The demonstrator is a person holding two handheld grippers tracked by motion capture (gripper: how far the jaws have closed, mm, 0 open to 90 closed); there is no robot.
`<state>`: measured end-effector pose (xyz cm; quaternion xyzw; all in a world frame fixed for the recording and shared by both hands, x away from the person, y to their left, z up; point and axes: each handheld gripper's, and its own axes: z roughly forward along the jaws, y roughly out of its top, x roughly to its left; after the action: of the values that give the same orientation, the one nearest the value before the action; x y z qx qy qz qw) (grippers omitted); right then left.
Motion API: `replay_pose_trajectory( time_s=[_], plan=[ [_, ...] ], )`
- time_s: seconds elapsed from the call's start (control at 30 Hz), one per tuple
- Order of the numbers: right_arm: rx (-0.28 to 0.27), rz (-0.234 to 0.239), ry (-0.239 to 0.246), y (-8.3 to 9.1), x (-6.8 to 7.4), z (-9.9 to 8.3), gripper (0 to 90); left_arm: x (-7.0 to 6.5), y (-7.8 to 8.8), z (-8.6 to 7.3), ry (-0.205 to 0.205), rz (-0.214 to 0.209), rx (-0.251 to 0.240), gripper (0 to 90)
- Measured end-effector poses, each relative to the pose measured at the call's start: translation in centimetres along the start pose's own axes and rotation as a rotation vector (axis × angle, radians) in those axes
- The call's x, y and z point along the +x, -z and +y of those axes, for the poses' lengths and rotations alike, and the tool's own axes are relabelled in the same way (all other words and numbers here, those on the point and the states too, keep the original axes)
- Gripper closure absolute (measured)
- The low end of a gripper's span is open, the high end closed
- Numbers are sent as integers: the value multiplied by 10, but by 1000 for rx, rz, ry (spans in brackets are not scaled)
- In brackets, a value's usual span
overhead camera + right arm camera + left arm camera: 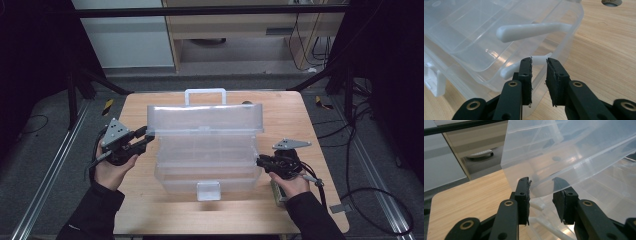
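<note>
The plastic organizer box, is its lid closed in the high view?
No, the lid stands raised above the open plastic organizer box, with the trays exposed.

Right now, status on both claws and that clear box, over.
Left claw straddling the raised lid's corner edge. Right claw at the box's right wall, jaws nearly closed around a white hinge arm. Table around them bare.

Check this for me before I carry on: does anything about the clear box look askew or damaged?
Nothing looks damaged. The clear box sits square on the table, its lid raised, with the left gripper at the lid's corner.
</note>
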<state>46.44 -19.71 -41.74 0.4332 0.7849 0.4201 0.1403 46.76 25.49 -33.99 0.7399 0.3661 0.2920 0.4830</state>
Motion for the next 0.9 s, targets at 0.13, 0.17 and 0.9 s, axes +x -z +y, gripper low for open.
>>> replay_pose_trajectory(
  time_s=[0.13,0.17,0.9],
  plan=[
    [-3,1,2,0,0,0,744,1,-2,4,4,14,-6,661],
    [-2,2,1,0,0,0,744,1,-2,5,-3,18,-7,662],
    [-4,-1,9,0,-1,0,748,17,-20,29,32,59,-51,652]
  ],
)
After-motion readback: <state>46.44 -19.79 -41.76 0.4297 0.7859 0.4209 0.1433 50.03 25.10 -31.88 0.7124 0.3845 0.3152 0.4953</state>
